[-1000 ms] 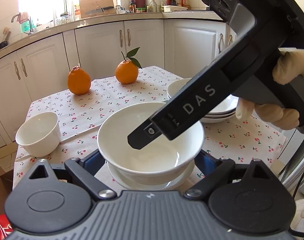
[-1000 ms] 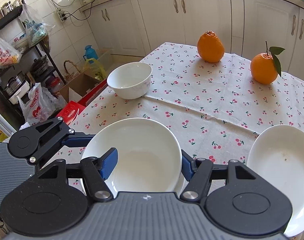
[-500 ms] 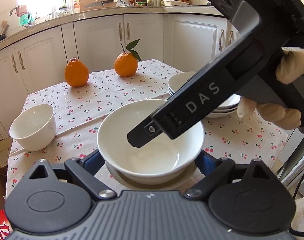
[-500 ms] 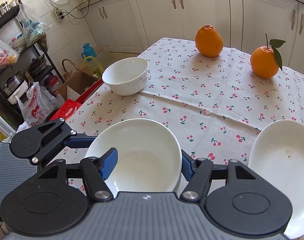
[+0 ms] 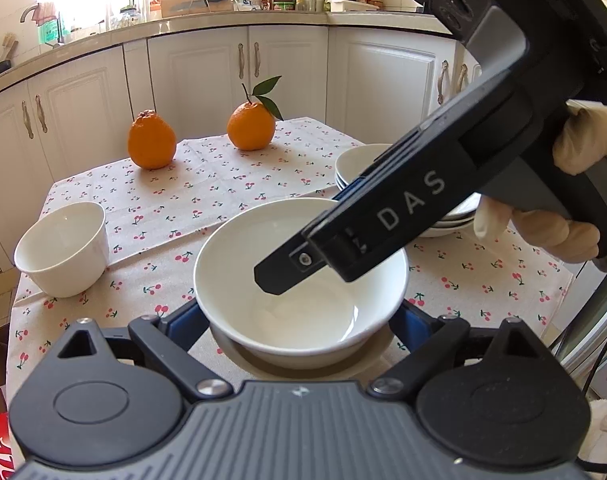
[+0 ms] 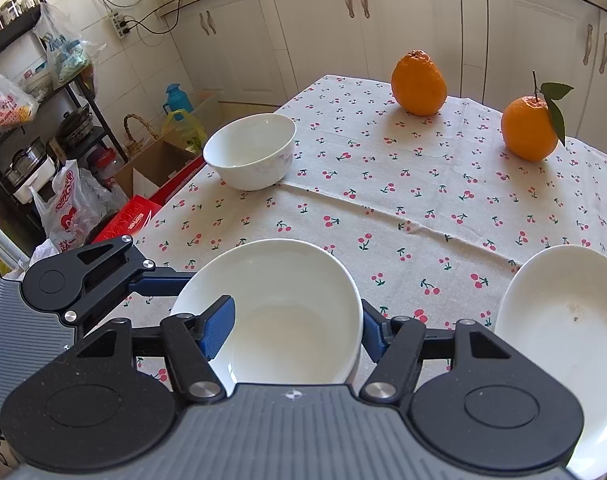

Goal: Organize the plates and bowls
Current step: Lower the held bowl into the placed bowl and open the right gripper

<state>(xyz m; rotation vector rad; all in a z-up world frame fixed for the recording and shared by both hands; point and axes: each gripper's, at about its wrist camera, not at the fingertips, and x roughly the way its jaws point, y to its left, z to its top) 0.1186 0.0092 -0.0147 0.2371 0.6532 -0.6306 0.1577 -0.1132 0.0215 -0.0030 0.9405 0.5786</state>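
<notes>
Kitchen table w/ cherry-print cloth (image 6: 383, 208): big white bowl (image 5: 299, 280) mid-lift, both grippers on it.

Right gripper (image 6: 299, 326) is clamped across the bowl's near rim, one blue pad (image 6: 219, 326) inside the wall, the other outside; left gripper (image 5: 299, 320) straddles it w/ fingers spread beside the walls, contact unclear. Bowl sits over a plate (image 5: 303, 364), prob. just clear of it. Next, I'd judge: carry it level to the small bowl (image 6: 249, 152) at the far-left edge and nest it, or clear the plate for the plate stack (image 5: 443, 216). Stack is half hidden behind the right gripper's body; the plate is mostly covered. Two oranges (image 6: 418, 82) stand well apart.
</notes>
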